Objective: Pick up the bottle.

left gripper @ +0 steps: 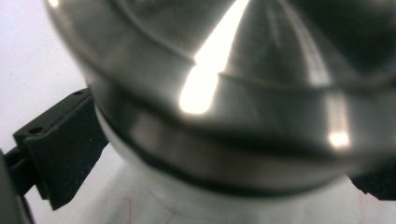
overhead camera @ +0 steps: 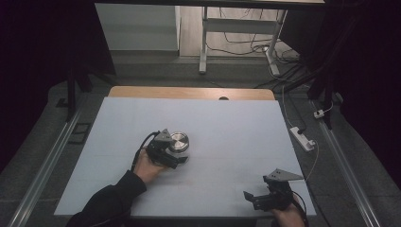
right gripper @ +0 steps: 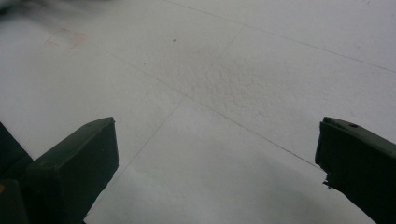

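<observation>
High view, left hand-held gripper (overhead camera: 176, 156) seemingly clasping round shiny steel container (overhead camera: 179, 141), right hand-held gripper (overhead camera: 249, 197) agape.

Glossy polished metal lid (overhead camera: 178, 141), matt black plastic tool (right gripper: 217, 163), white finely pebbled tabletop (overhead camera: 236, 127)

A metal container (overhead camera: 178, 142) is set on the worktop (overhead camera: 227, 127), left of centre, with the left tongs (overhead camera: 176, 160) placed around it. The right tongs (overhead camera: 249, 198) are held well apart, near the front right corner.
</observation>
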The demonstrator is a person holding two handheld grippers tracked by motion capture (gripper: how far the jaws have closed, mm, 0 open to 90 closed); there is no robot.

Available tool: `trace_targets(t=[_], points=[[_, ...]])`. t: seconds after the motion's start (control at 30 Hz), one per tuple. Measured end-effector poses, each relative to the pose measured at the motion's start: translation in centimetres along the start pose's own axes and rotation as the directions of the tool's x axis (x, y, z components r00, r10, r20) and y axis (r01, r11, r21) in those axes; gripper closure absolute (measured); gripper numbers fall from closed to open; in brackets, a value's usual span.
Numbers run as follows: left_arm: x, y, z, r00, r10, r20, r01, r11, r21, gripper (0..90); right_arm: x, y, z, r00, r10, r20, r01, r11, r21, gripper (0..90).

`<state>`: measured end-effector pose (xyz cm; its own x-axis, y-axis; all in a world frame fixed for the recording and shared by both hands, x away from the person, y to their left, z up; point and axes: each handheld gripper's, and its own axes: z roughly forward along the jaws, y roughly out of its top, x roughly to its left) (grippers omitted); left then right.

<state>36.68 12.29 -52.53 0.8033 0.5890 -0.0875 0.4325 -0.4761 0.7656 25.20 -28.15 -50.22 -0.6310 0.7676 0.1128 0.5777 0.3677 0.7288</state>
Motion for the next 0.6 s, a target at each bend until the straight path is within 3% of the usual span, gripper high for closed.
trace_targets(t=[0.1, 0.2, 0.27, 0.6], points=[[-0.07, 0.2, 0.17, 0.9991, 0.015, -0.039, -0.015, 0.9998, 0.014, 3.1, 0.01, 0.0, 0.0, 1.0, -0.002, -0.001, 0.002, 1.0, 0.0, 0.0], [-0.2, 0.27, 0.11, 0.9988, 0.028, -0.04, -0.028, 0.9996, 0.01, 5.9, 0.02, 0.0, 0.0, 1.0, -0.002, -0.002, 0.002, 1.0, 0.001, 0.0], [-0.39, 0.24, -0.03, 0.9986, 0.047, -0.026, -0.047, 0.9989, 0.0, 13.0, 0.02, 0.0, 0.0, 1.0, -0.003, -0.003, 0.003, 1.0, 0.0, 0.0], [-0.65, 0.43, -0.08, 0.9985, 0.032, -0.045, -0.031, 0.9994, 0.012, 14.8, 0.04, 0.0, 0.01, 1.0, -0.007, -0.005, 0.007, 1.0, 0.001, 0.0]])
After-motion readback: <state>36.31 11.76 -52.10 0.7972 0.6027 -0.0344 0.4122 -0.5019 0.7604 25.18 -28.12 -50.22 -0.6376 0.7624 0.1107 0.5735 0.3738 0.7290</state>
